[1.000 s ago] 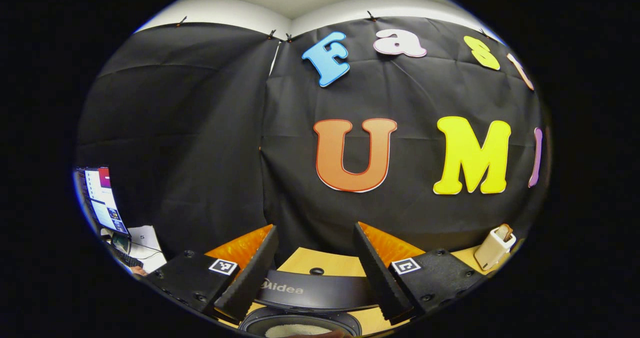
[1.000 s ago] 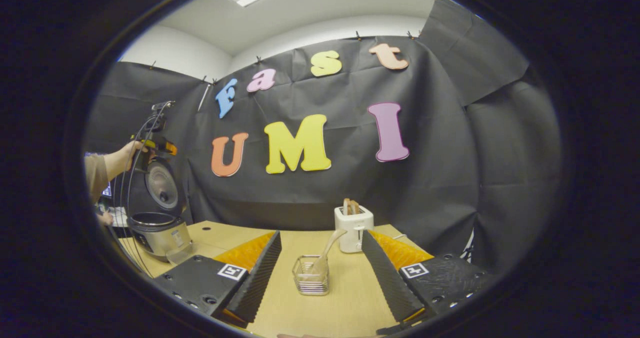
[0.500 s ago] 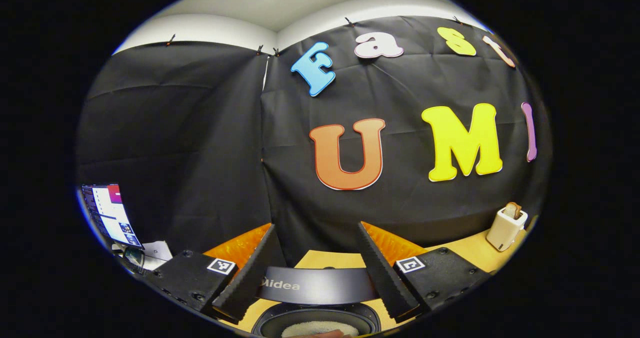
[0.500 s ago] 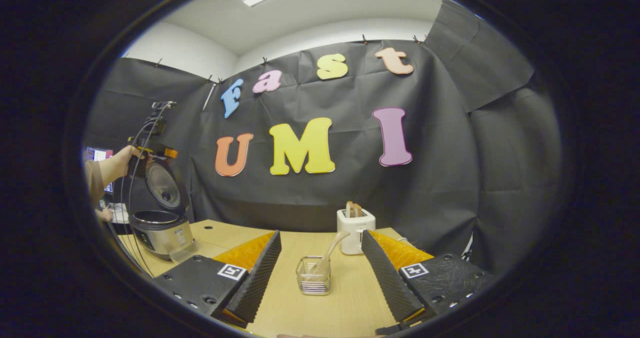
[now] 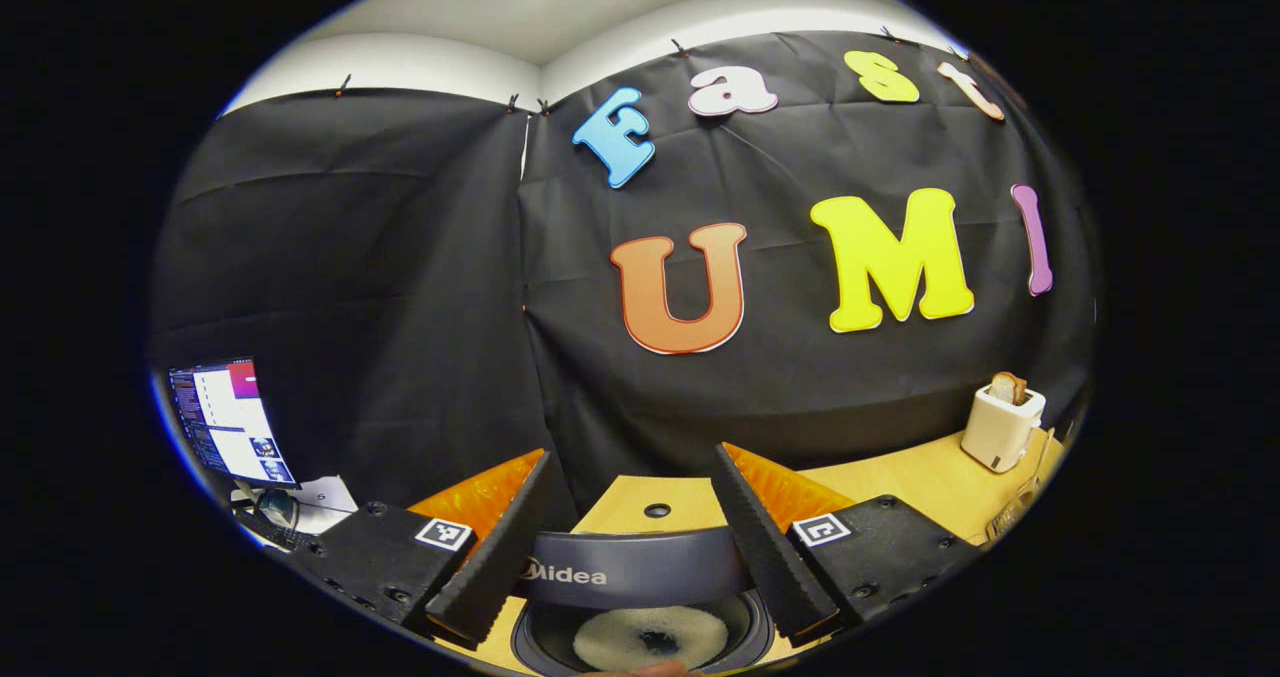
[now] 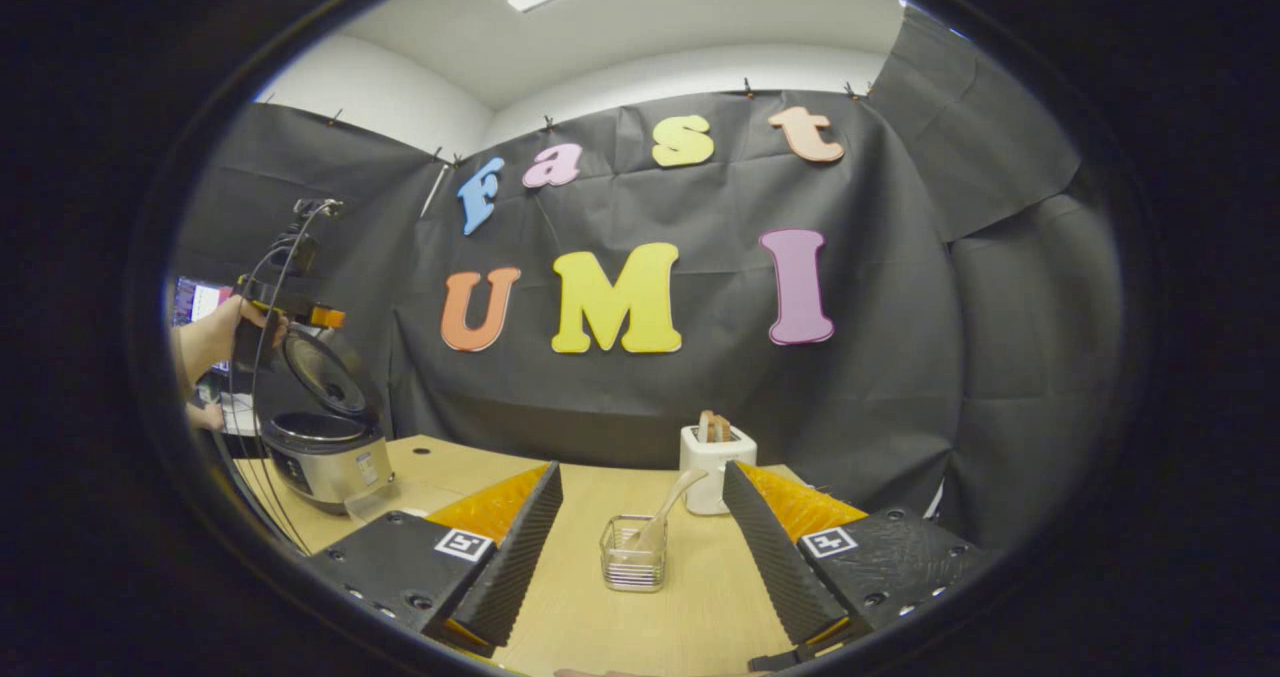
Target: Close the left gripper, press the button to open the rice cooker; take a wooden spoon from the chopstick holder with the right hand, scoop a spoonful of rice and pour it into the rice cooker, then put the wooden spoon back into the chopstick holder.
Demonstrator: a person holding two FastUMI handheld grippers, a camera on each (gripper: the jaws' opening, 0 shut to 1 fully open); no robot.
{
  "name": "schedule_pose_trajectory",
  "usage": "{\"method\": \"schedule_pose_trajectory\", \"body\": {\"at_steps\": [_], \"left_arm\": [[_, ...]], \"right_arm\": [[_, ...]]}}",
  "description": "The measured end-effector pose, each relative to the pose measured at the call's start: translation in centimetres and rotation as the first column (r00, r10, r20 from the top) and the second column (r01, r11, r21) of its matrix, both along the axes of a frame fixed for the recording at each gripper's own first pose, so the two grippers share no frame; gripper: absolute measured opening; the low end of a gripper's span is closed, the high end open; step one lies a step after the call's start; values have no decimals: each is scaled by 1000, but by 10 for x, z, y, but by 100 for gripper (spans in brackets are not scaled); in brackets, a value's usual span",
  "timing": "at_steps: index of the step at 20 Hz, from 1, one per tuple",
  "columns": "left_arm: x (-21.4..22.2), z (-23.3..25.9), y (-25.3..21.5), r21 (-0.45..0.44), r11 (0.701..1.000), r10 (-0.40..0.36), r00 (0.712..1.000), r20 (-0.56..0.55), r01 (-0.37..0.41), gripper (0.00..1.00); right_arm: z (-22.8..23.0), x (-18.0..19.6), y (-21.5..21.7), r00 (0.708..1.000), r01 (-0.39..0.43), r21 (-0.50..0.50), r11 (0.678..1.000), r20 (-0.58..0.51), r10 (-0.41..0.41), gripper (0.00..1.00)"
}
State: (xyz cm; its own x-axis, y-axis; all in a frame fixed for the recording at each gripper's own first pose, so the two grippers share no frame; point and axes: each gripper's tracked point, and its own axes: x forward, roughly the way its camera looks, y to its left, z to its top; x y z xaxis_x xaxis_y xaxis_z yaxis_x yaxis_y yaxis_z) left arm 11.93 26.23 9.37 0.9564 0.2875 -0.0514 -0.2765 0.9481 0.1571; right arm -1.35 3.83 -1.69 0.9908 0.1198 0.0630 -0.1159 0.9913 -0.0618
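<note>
In the right gripper view the silver rice cooker (image 6: 325,457) stands at the table's left end, its lid (image 6: 322,375) raised and leaning over the pot. A hand holds my left gripper (image 6: 285,309) at the lid's top edge. From the left gripper view, the dark lid (image 5: 630,575) lies crosswise between the spread fingers of the left gripper (image 5: 631,454), which is open. The wire chopstick holder (image 6: 633,564) with the wooden spoon (image 6: 668,502) stands just ahead of my right gripper (image 6: 642,467), open and empty.
A white toaster (image 6: 716,462) with bread stands behind the holder near the black cloth wall; it also appears as the toaster (image 5: 1000,425). A small clear container (image 6: 365,503) sits by the cooker. A monitor (image 5: 228,422) glows at the far left. Bare wooden table (image 6: 690,617) lies around the holder.
The cooker lid has tipped further forward over the pot, and the left gripper moved with it. The right gripper has drifted slightly; the holder and spoon stay in place.
</note>
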Motion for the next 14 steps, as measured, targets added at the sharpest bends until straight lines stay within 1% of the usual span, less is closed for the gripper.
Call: {"method": "schedule_pose_trajectory", "body": {"at_steps": [2,6,10,14], "left_arm": [[-13,-15,-3,-27,1000,-7,1000,-24,7,100],[-37,-46,-10,-70,997,-22,997,-80,17,100],[-51,-72,-14,-95,995,-45,995,-86,37,100],[-61,-108,-15,-133,991,-49,990,-130,31,100]], "right_arm": [[3,-1,-3,1000,6,5,1000,8,-6,97],[6,-3,-9,1000,11,29,1000,14,-12,96],[4,-1,-11,1000,19,45,999,-5,-19,97],[3,-3,-6,1000,14,33,999,-6,-14,96]]}}
